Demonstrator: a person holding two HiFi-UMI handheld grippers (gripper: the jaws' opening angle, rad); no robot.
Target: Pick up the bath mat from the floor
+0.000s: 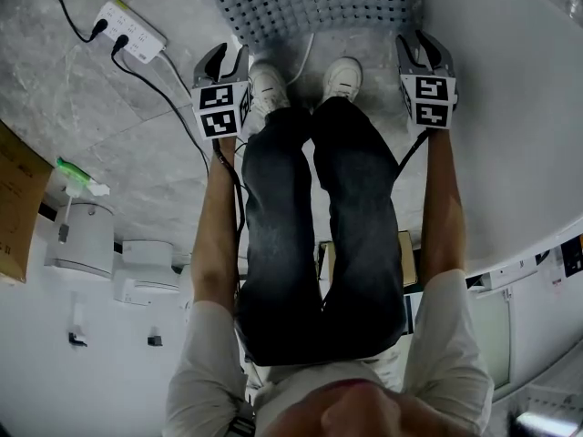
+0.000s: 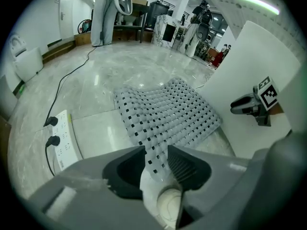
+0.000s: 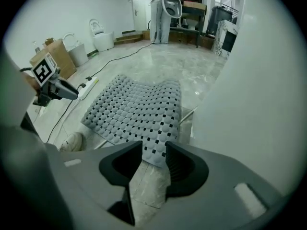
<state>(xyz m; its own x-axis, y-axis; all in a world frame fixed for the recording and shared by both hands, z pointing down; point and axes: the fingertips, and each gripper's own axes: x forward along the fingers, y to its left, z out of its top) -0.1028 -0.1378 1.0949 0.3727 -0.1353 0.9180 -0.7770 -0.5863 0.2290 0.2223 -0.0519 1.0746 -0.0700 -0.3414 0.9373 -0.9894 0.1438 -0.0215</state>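
- At twelve o'clock, beyond my shoes [image 1: 342, 78], the bath mat [image 1: 310, 3] lies rumpled on the floor [image 1: 137, 144].
- My left gripper [image 2: 156, 153] and right gripper [image 3: 153, 151] stand half open, each straddling a near corner without pinching it.
- It looks soft, floppy and light; I'd grip those corners.

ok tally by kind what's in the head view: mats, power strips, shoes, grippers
bath mat: 1
power strip: 1
white shoes: 2
grippers, left gripper and right gripper: 2
total: 6
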